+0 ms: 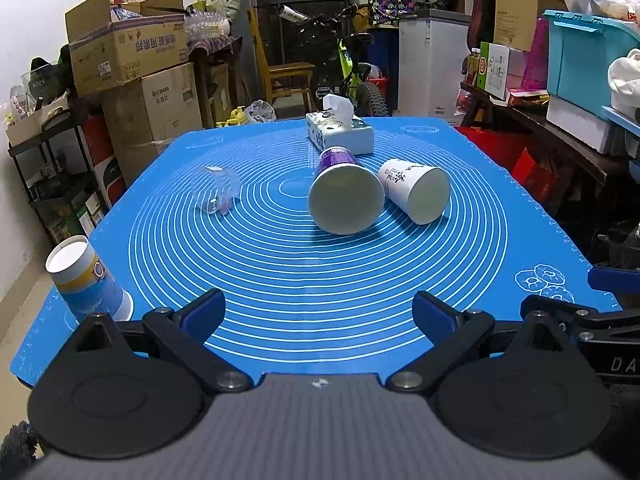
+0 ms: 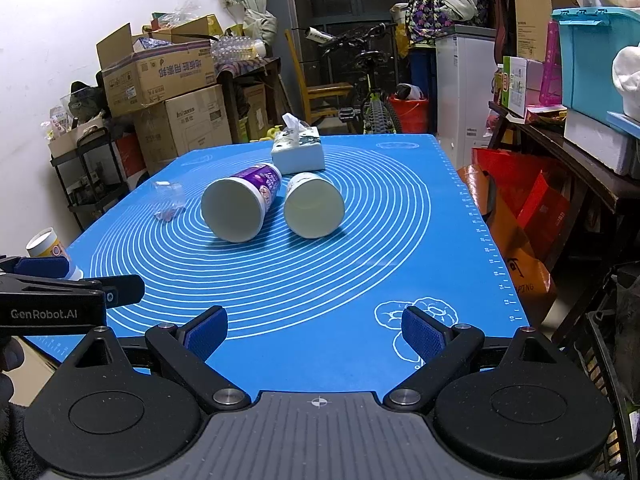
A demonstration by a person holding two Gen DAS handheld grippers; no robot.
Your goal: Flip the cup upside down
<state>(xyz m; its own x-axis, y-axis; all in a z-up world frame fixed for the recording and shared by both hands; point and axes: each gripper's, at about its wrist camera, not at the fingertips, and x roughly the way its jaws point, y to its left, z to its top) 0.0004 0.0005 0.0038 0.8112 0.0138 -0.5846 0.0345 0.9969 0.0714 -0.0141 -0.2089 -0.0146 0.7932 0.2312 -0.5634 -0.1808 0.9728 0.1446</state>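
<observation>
Both claws, left claw (image 1: pixel 318 312) and right claw (image 2: pixel 315 330), gape apart, holding nothing. Purple cup (image 1: pixel 345 196) and white cup (image 1: pixel 416 191) lie sideways on the bench (image 1: pixel 304 288)

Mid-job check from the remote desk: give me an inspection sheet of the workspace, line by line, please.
Surface: blue silicone mat with white concentric rings, covering the table.
Job's things: purple-banded white paper cup and white printed paper cup, both on their sides, mouths toward the cameras; blue-and-yellow paper cup standing upside down at the mat's near left edge; clear plastic cup lying on its side, left of centre.
Clutter: white tissue box at the far side.
Grippers: left gripper open, empty, over the near edge; right gripper open, empty.
Cables: nothing seen.
Surroundings: stacked cardboard boxes, bicycle, white cabinet, turquoise storage bin.
</observation>
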